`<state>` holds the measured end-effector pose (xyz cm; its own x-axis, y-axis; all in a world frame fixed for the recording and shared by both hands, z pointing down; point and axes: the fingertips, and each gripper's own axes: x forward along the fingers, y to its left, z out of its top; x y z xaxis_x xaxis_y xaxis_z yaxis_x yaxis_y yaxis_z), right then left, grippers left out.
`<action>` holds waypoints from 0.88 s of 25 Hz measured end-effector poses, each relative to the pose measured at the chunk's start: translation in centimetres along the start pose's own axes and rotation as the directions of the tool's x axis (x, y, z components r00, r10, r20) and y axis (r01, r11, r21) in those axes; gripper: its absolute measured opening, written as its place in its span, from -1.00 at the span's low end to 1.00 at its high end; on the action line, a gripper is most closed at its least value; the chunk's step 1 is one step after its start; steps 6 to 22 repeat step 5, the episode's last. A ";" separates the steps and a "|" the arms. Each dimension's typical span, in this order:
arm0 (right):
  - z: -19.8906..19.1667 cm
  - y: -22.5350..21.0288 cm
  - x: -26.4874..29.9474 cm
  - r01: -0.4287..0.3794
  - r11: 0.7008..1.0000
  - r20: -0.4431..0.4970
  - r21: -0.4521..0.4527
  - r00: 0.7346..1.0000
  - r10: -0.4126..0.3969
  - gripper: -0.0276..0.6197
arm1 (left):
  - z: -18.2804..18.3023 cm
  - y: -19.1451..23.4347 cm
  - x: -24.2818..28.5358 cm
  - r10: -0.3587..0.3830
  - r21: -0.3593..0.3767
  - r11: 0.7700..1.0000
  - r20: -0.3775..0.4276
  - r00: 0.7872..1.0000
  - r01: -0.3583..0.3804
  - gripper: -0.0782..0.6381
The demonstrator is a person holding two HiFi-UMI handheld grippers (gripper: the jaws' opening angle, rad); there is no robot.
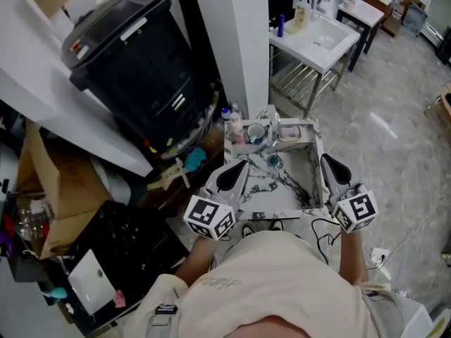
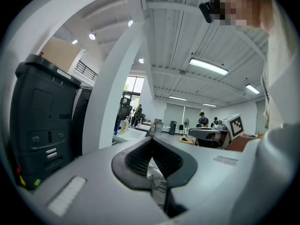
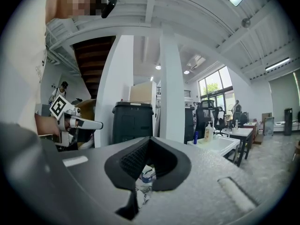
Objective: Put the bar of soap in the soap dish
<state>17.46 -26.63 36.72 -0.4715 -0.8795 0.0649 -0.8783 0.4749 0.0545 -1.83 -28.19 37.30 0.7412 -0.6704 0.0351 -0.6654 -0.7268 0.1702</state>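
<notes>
In the head view a small marble-patterned sink unit [image 1: 239,196] stands right in front of me. Along its back rim are a pink bottle [image 1: 236,128], a cup [image 1: 256,132] and a pale dish-like thing [image 1: 289,133]. A small teal thing [image 1: 272,160] lies in the basin. I cannot pick out the bar of soap. My left gripper [image 1: 244,164] hovers over the unit's left side, jaws shut and empty [image 2: 151,139]. My right gripper [image 1: 325,158] hovers over the right rim, also shut with nothing held [image 3: 149,139]. Both point level, away from me.
A big black bin [image 1: 134,62] stands at the left, behind a white pillar [image 1: 232,41]. A white washstand [image 1: 317,37] with bottles stands farther back on the grey floor. Cardboard and black cases [image 1: 56,210] crowd the left. Cables [image 1: 320,231] lie by my feet.
</notes>
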 end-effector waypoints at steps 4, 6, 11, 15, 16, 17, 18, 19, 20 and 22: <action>-0.4 0.2 0.7 -0.004 1.000 -0.008 0.009 1.000 0.004 -0.91 | -0.7 0.7 -0.2 0.010 -0.013 1.000 -0.011 1.000 -0.010 -0.73; -0.4 0.3 1.0 -0.007 1.000 -0.010 0.007 1.000 0.007 -0.91 | -0.9 1.0 -0.3 0.015 -0.015 1.000 -0.015 1.000 -0.015 -0.73; -0.4 0.3 1.0 -0.007 1.000 -0.010 0.007 1.000 0.007 -0.91 | -0.9 1.0 -0.3 0.015 -0.015 1.000 -0.015 1.000 -0.015 -0.73; -0.4 0.3 1.0 -0.007 1.000 -0.010 0.007 1.000 0.007 -0.91 | -0.9 1.0 -0.3 0.015 -0.015 1.000 -0.015 1.000 -0.015 -0.73; -0.4 0.3 1.0 -0.007 1.000 -0.010 0.007 1.000 0.007 -0.91 | -0.9 1.0 -0.3 0.015 -0.015 1.000 -0.015 1.000 -0.015 -0.73; -0.4 0.3 1.0 -0.007 1.000 -0.010 0.007 1.000 0.007 -0.91 | -0.9 1.0 -0.3 0.015 -0.015 1.000 -0.015 1.000 -0.015 -0.73; -0.4 0.3 1.0 -0.007 1.000 -0.010 0.007 1.000 0.007 -0.91 | -0.9 1.0 -0.3 0.015 -0.015 1.000 -0.015 1.000 -0.015 -0.73; -0.4 0.3 1.0 -0.007 1.000 -0.010 0.007 1.000 0.007 -0.91 | -0.9 1.0 -0.3 0.015 -0.015 1.000 -0.015 1.000 -0.015 -0.73; -0.4 0.3 1.0 -0.007 1.000 -0.010 0.007 1.000 0.007 -0.91 | -0.9 1.0 -0.3 0.015 -0.015 1.000 -0.015 1.000 -0.015 -0.73; -0.4 0.3 1.0 -0.007 1.000 -0.010 0.007 1.000 0.007 -0.91 | -0.9 1.0 -0.3 0.015 -0.015 1.000 -0.015 1.000 -0.015 -0.73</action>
